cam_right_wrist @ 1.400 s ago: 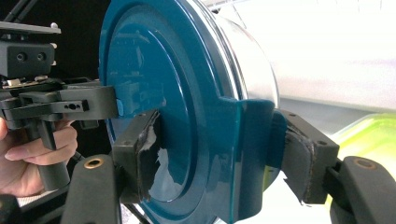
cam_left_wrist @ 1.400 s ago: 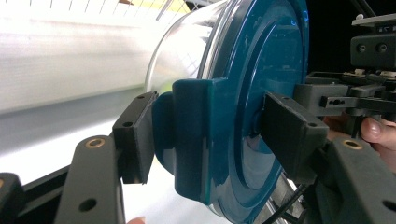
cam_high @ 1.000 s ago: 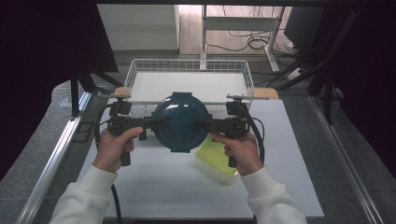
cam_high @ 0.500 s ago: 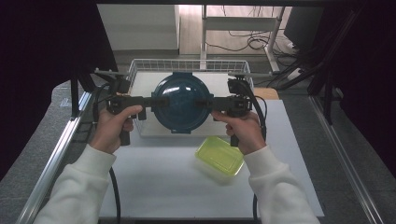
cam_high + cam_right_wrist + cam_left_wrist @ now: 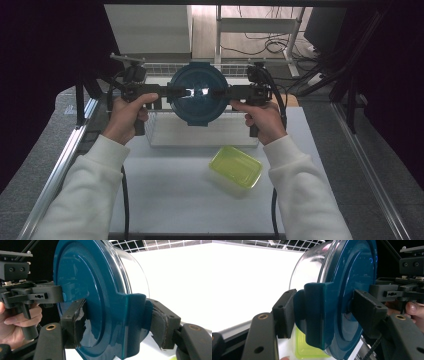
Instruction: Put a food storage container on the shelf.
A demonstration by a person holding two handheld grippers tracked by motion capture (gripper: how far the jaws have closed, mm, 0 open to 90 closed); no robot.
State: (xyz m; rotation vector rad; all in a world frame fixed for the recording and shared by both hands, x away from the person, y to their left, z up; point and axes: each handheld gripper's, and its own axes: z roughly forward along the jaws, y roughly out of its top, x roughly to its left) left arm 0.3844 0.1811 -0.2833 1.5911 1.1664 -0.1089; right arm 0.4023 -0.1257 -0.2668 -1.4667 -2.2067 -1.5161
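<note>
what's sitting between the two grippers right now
The round container with the blue lid, held between the left gripper and right gripper, clearest in the high view.

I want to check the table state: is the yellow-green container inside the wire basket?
No, the yellow-green container lies on the white table in front of the wire basket, on the person's side.

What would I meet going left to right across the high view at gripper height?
Left black two-jaw gripper → round container with dark teal lid → right black two-jaw gripper. Both grippers clamp the lid's side tabs, above the white wire basket.
</note>
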